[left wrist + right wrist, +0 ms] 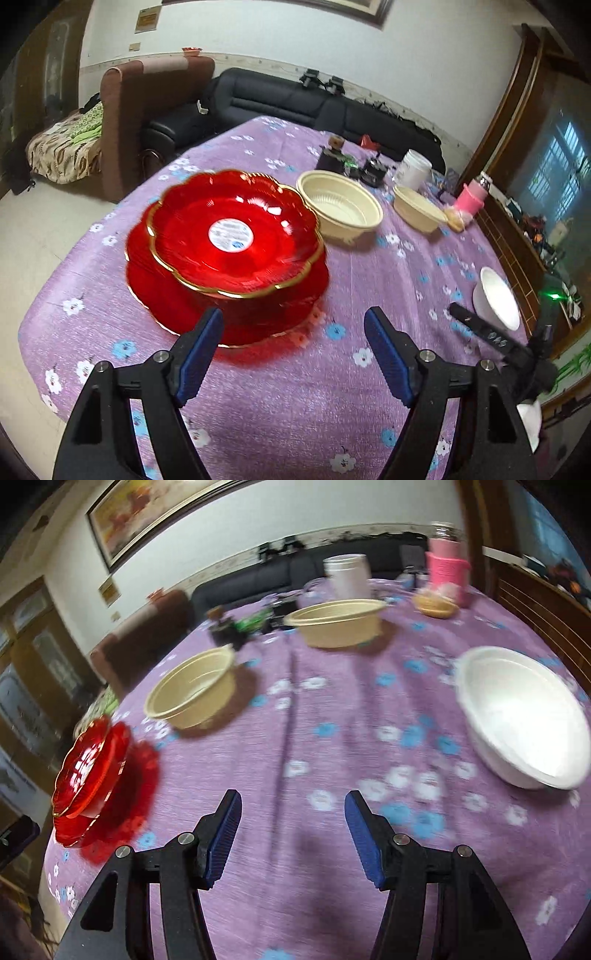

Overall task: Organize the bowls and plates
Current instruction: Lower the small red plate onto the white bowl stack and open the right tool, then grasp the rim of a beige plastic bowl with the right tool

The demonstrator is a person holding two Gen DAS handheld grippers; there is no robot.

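Red scalloped plates with gold rims (229,251) sit stacked on the purple flowered tablecloth (295,398), the top one carrying a white sticker. My left gripper (293,325) is open just in front of the stack, nothing between its blue pads. Behind the stack stand a cream bowl (340,210) and a second cream bowl (419,208). A white bowl (496,302) sits at the right. In the right wrist view my right gripper (293,808) is open over bare cloth, with the white bowl (524,716) to its right, the cream bowls (192,690) (338,622) ahead and the red plates (92,768) far left.
A white jar (415,168), a pink cup (471,197) and small dark items (334,157) crowd the table's far side. A black sofa (280,99) and a brown armchair (147,110) stand beyond it. Wooden furniture (517,236) runs along the right. The table edge drops off at the left.
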